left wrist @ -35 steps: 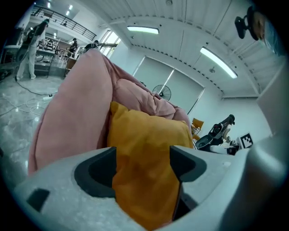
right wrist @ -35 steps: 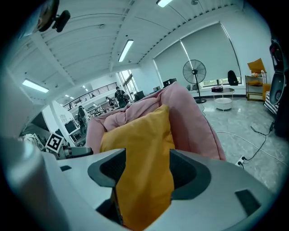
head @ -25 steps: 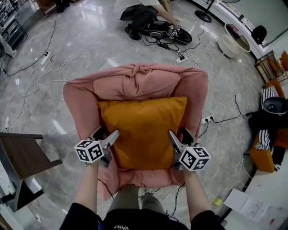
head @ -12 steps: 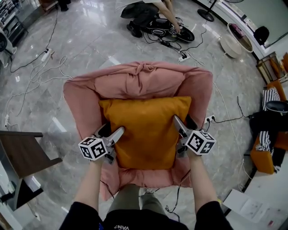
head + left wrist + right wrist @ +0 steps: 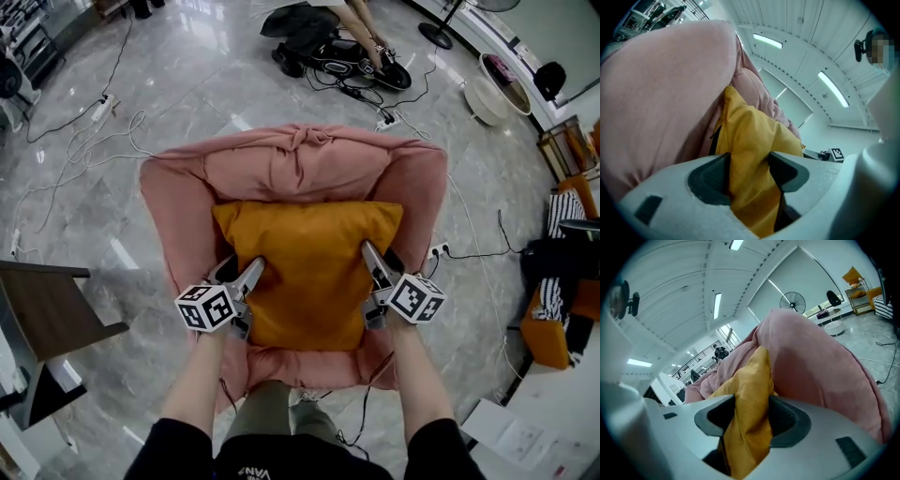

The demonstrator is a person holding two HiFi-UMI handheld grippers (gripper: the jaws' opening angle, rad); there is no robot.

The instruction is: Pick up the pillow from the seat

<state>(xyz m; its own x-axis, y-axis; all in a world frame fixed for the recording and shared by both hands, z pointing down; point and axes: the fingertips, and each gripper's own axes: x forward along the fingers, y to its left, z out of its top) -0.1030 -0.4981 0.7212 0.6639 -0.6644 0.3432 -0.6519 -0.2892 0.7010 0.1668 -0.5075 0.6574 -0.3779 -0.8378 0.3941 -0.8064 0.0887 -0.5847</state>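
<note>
Left gripper [image 5: 240, 271], right gripper [image 5: 381, 258] are closing on pillow [image 5: 309, 267] edges (armrests [image 5: 424, 202] crowd both).

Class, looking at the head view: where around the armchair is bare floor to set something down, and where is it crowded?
Bare marble floor lies between the armchair and the wooden table, and beyond its backrest. Crowded: the pillow fills the seat; cables trail on the view's right.

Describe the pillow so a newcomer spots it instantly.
On the marble floor stands a pink-covered armchair. On its seat lies the pillow: mustard-orange, the only non-pink cushion, with the left gripper and right gripper closing their jaws on its sides.
</note>
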